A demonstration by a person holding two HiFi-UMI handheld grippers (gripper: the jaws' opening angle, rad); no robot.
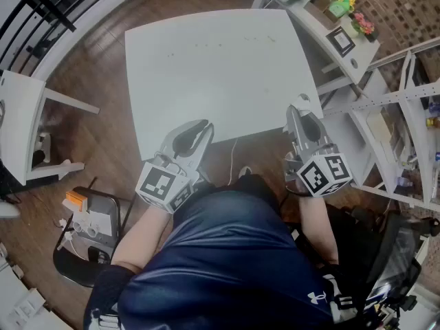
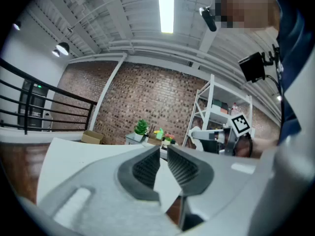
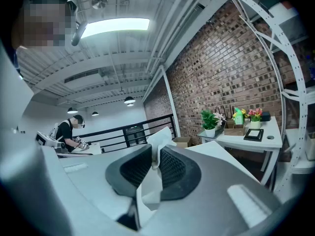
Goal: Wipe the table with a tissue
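Note:
The white table [image 1: 220, 67] fills the middle of the head view, with a few faint specks near its far edge. My right gripper [image 1: 300, 108] hovers over the table's near right corner, shut on a white tissue [image 1: 303, 102] that pokes out past its tips. In the right gripper view the tissue [image 3: 158, 137] is pinched between the dark ribbed pads of my right gripper [image 3: 156, 150] and hangs down behind them. My left gripper [image 1: 204, 124] sits at the table's near edge. Its jaws are almost together, with only a thin slit and nothing held, as the left gripper [image 2: 163, 149] view shows.
A white side table [image 1: 20, 122] stands at the left, and a dark chair [image 1: 89, 236] with small items sits at the lower left. A bench with potted plants [image 1: 340, 5] and a metal shelving rack [image 1: 412, 115] line the right side. Wooden floor surrounds the table.

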